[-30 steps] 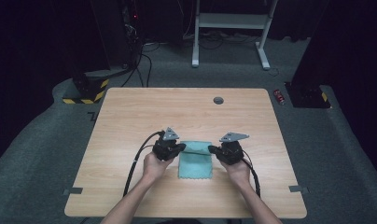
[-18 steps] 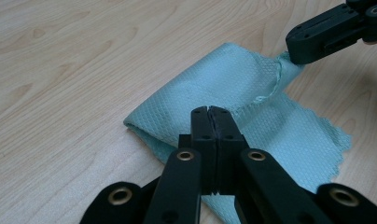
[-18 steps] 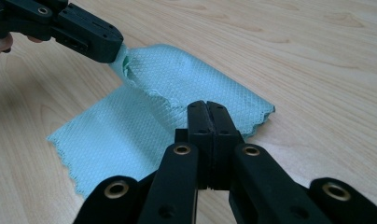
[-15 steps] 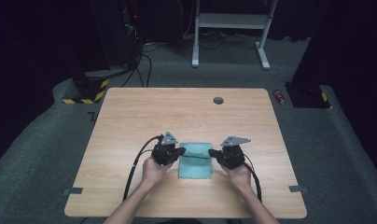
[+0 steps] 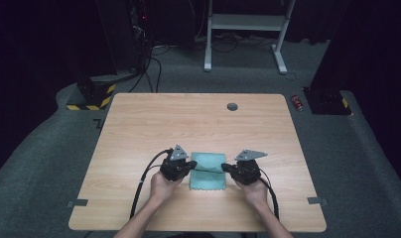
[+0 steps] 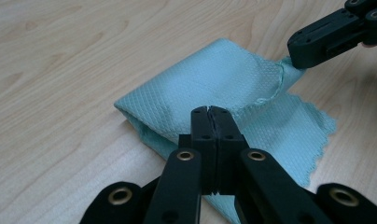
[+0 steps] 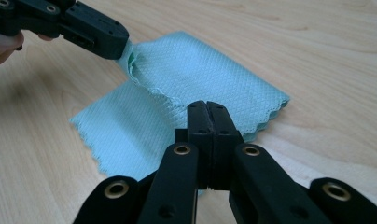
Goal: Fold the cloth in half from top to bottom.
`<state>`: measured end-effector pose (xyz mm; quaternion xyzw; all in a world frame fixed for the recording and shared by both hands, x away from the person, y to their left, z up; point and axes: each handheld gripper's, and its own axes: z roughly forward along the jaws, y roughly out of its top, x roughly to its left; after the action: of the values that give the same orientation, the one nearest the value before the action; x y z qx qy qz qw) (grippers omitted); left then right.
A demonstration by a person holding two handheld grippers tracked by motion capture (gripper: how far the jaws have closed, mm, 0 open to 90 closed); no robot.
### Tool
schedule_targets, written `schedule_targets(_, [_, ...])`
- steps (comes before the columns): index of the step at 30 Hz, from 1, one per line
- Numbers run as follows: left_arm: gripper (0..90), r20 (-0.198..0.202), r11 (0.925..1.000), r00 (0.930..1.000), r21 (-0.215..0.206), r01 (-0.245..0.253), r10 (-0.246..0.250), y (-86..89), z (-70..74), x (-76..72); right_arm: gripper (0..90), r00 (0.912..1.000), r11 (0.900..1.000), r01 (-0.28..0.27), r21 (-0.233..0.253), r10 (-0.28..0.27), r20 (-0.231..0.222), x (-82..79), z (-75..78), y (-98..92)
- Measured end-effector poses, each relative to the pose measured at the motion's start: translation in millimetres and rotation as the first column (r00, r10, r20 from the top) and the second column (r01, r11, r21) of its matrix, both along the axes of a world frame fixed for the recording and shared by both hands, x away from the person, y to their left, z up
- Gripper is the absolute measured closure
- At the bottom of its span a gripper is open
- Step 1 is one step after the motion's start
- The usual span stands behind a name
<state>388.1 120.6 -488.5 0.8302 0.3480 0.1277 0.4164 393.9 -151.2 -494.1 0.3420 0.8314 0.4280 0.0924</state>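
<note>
Teal waffle-weave microfibre cloth [image 5: 207, 170] lies on the wooden table [image 5: 139, 129], partly folded (1 fold in). Left gripper [image 6: 209, 112] and right gripper [image 7: 206, 108] each clamp its upper layer's edge; fold unfinished.

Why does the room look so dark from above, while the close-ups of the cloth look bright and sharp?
High view: light falls on the table alone, so the floor and surroundings go near black. Left gripper view: the cloth weave is crisp, its claw base slightly soft. Right gripper view: even light, soft shadow beneath the cloth's lifted edge.
</note>
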Motion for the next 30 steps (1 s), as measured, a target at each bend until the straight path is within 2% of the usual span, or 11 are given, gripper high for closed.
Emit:
schedule_targets(3, [89.3, -0.005, 1.0, 1.0, -0.007, 0.003, -0.003, 1.2, -4.5, -6.5, 89.9, 0.9999, 1.0, -0.01, -0.015, 0.01, -0.005, -6.2, -5.3, 1.6])
schedule_targets(14, [89.2, -0.018, 0.9999, 0.9998, -0.012, 0.01, -0.01, 1.7, -9.6, -14.5, 89.9, 0.9997, 1.0, -0.018, -0.01, 0.018, -0.013, -14.9, -10.1, -0.2])
schedule_targets(18, [89.2, -0.023, 0.9997, 0.9995, 0.006, 0.023, -0.023, 1.2, -12.9, -18.9, 89.9, 0.9994, 1.0, -0.025, -0.017, 0.024, -0.024, -17.7, -11.8, 0.6])
schedule_targets(21, [89.2, -0.021, 0.9997, 0.9995, 0.008, 0.024, -0.024, 1.5, -13.2, -20.9, 89.9, 0.9992, 0.999, -0.036, -0.031, 0.036, -0.016, -20.3, -12.3, 1.3])
schedule_targets(24, [89.2, -0.021, 0.9997, 0.9995, 0.004, 0.026, -0.026, 0.9, -13.4, -22.7, 89.9, 0.9992, 0.999, -0.037, -0.027, 0.037, -0.015, -21.7, -12.9, 1.0])
schedule_targets(30, [89.0, -0.022, 0.9991, 0.9992, 0.026, 0.034, -0.033, -1.4, -17.2, -25.5, 89.8, 0.999, 0.999, -0.037, -0.028, 0.037, -0.024, -23.3, -15.3, 0.1])
